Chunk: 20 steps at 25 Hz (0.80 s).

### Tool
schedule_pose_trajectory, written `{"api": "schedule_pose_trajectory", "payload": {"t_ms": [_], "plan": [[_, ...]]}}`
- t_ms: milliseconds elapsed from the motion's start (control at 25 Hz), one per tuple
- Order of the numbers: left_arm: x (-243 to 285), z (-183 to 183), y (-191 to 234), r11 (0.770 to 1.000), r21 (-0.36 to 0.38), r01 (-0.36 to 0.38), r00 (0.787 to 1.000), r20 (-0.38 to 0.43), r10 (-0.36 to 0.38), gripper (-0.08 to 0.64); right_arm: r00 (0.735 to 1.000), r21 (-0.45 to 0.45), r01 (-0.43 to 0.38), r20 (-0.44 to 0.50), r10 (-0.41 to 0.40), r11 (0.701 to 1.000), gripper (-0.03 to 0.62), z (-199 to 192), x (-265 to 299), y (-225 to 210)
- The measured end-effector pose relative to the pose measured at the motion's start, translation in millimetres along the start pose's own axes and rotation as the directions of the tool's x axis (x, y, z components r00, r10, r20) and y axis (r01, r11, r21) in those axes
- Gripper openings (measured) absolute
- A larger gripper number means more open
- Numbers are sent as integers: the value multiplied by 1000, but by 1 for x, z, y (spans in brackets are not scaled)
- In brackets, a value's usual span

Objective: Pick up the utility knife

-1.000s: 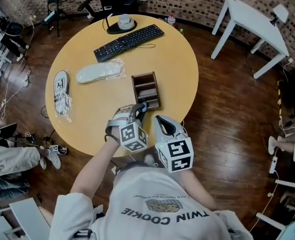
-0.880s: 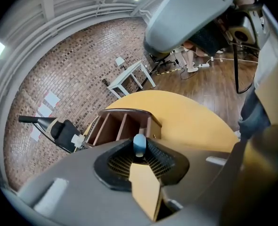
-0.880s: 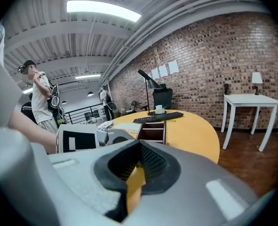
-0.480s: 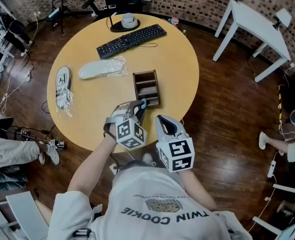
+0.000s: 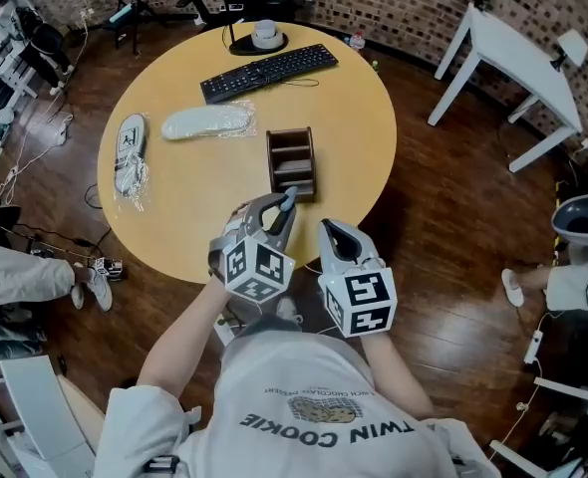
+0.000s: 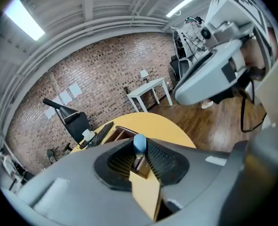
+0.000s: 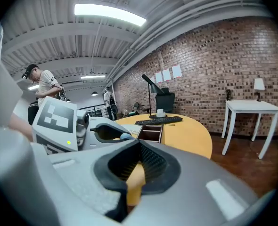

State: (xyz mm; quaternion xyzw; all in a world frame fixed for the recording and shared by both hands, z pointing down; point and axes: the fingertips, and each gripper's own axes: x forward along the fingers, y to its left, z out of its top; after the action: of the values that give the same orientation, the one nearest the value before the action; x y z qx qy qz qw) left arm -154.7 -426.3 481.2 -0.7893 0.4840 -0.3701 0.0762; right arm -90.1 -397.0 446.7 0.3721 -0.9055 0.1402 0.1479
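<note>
Bright, even light; fisheye-warped edges.

Shirt: you are wearing a white short-sleeved tee (image 5: 304, 406), dark-lettered.
Left gripper (image 5: 288, 203), right gripper (image 5: 326, 229): grey shells, each carrying a black-and-white marker cube.

Round yellow table (image 5: 174, 202), black keyboard (image 5: 267, 72), brown organizer (image 5: 291, 162), wrapped pale insole (image 5: 209, 122), wrapped shoe (image 5: 128, 155), black lamp base (image 5: 259, 44)

Table (image 5: 184, 207) seen steeply from above by head cam. Gripper cams mounted close behind jaws, aimed across it; box (image 5: 291, 162), keyboard (image 5: 267, 71) shared.
</note>
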Motion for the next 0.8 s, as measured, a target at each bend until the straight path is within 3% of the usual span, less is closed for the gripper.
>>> {"api": "schedule_pose_trajectory", "payload": {"t_ms": [320, 800], "plan": [[-50, 28, -28, 977, -202, -64, 996, 53, 76, 74, 999, -41, -44, 9, 44, 998, 0, -5, -35, 6], [-123, 56, -79, 901, -407, -151, 975, 89, 203, 74, 991, -85, -126, 27, 128, 988, 0, -22, -102, 35]]}}
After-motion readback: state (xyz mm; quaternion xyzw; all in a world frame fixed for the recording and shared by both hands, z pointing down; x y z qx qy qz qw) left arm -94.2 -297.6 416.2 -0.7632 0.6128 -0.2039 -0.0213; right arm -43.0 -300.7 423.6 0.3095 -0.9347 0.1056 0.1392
